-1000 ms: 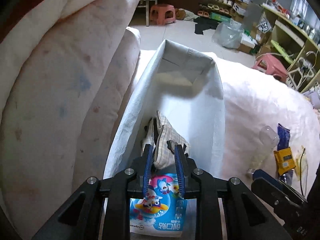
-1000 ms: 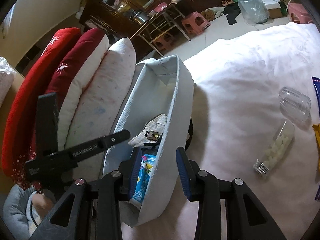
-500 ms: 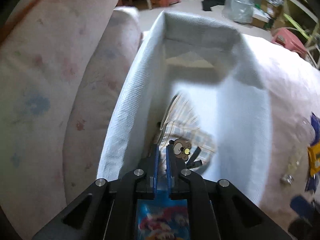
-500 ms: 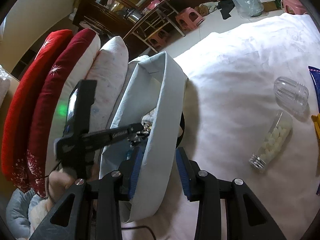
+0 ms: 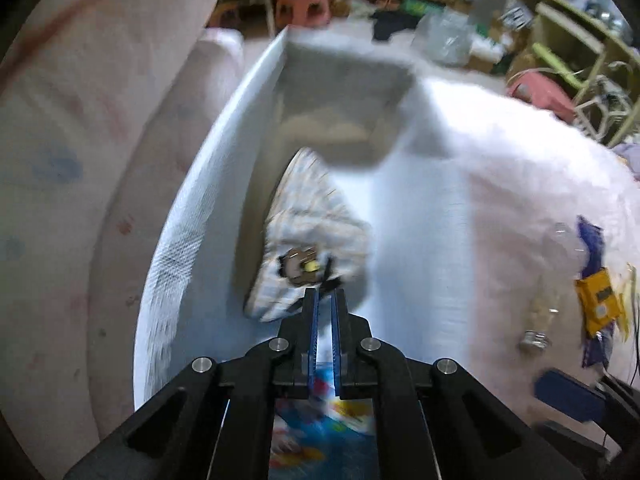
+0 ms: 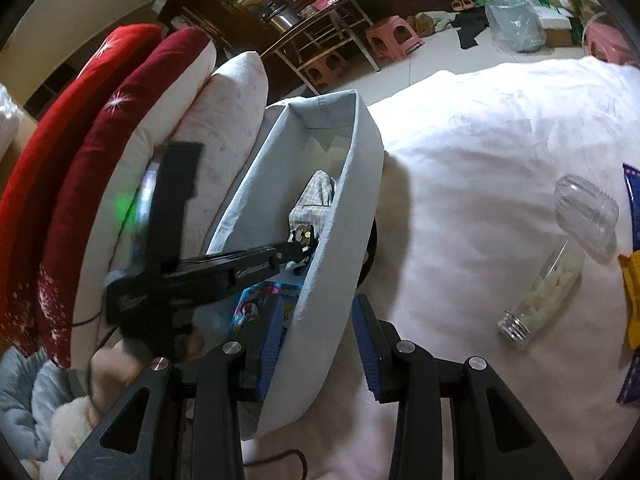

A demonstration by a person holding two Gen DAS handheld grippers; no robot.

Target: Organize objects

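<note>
left gripper [image 5: 325, 312]: jaws closed, empty, inside white fabric bin [image 6: 360, 152] | right gripper [image 6: 318, 340]: pinching bin's wall

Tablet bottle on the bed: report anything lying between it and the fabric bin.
Only bare bedcover lies between the tablet bottle and the fabric bin. The bin's near wall, pinched by the right gripper, must be cleared from above. Inside, the left gripper, jaws shut, reaches in over the plaid pouch.

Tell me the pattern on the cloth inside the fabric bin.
Pale checks, on the cloth; clearest in the right wrist view.
</note>
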